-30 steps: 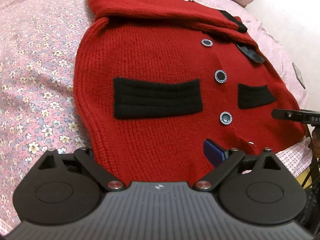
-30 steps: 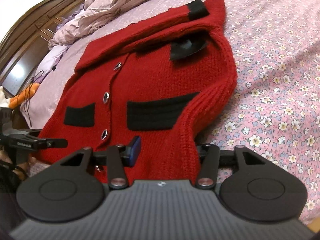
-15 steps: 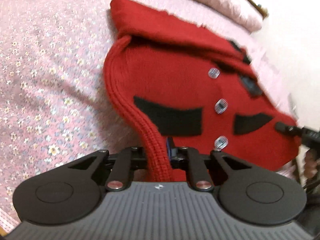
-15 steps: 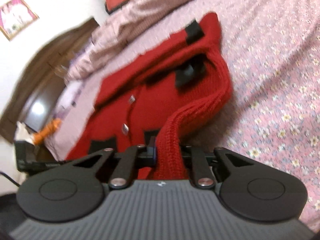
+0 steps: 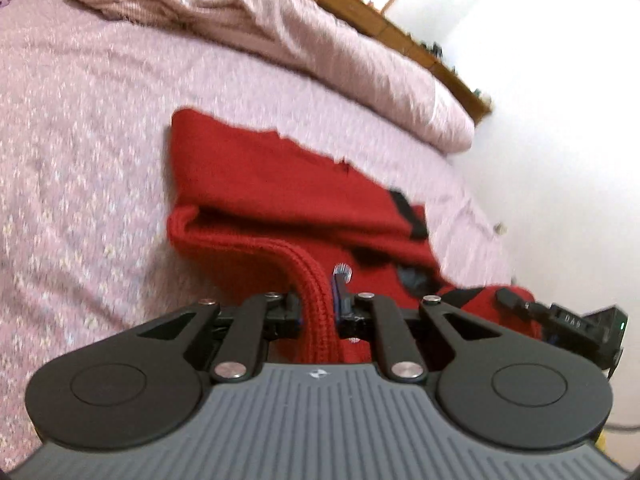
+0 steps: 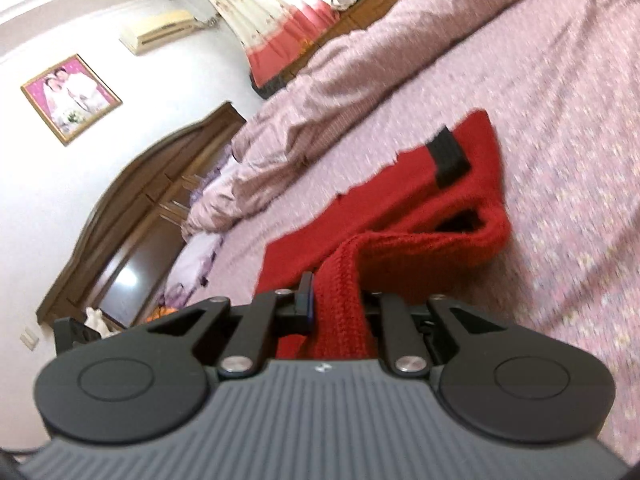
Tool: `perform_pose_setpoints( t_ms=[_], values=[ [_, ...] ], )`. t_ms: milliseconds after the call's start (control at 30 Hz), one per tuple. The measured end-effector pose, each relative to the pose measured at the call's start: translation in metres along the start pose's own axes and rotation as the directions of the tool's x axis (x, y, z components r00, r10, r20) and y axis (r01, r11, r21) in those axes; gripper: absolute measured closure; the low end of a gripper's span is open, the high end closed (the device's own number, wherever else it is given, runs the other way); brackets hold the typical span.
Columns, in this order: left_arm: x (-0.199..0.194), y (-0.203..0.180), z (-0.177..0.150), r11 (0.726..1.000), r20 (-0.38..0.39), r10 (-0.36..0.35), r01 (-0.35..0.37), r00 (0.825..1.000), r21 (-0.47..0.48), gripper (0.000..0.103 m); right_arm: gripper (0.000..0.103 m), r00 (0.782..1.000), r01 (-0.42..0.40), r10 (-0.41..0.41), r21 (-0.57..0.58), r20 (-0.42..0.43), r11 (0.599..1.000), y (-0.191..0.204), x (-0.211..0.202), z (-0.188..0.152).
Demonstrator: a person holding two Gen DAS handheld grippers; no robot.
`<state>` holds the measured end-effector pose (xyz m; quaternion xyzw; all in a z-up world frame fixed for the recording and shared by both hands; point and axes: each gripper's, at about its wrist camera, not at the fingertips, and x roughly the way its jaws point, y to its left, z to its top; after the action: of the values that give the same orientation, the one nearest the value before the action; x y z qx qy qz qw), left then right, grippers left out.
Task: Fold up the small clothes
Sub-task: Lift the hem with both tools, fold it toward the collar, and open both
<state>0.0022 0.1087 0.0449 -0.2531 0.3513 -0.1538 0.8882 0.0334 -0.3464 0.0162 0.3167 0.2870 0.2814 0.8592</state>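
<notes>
We have both the left gripper (image 5: pixel 320 312) and right gripper (image 6: pixel 340 312) clamped on the red cardigan's (image 5: pixel 280 184) near hem, collar end lying far ahead on the bed (image 5: pixel 80 120).

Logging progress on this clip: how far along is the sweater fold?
Done: both grippers are shut on the red sweater's ribbed hem, left gripper at one corner, right gripper at the other. In hand: the hem is lifted off the bed, toward the collar end. Left: laying it down and any further folds.
</notes>
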Motion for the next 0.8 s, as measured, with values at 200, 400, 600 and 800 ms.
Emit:
perform_pose_setpoints(
  t_ms=[200, 400, 600, 800],
  values=[
    [-0.009, 0.006, 0.028, 0.997, 0.093, 0.022, -0.014, 0.995, -0.082, 0.088, 0.087, 0.997, -0.02, 0.02, 0.01, 0.07, 1.0, 0.001, 0.006, 0.024],
    [0.005, 0.014, 0.064, 0.988, 0.145, 0.08, -0.059, 0.986, -0.14, 0.088, 0.087, 0.993, -0.024, 0.018, 0.047, 0.115, 0.999, -0.01, 0.022, 0.048],
    [0.032, 0.016, 0.102, 0.986, 0.159, 0.124, -0.104, 0.979, -0.132, 0.088, 0.087, 0.99, -0.007, -0.001, 0.053, 0.143, 0.999, -0.02, 0.048, 0.073],
    [0.067, 0.028, 0.131, 0.975, 0.158, 0.199, -0.18, 0.967, -0.127, 0.088, 0.087, 0.985, 0.037, -0.051, 0.084, 0.167, 0.996, -0.037, 0.073, 0.092]
  ],
)
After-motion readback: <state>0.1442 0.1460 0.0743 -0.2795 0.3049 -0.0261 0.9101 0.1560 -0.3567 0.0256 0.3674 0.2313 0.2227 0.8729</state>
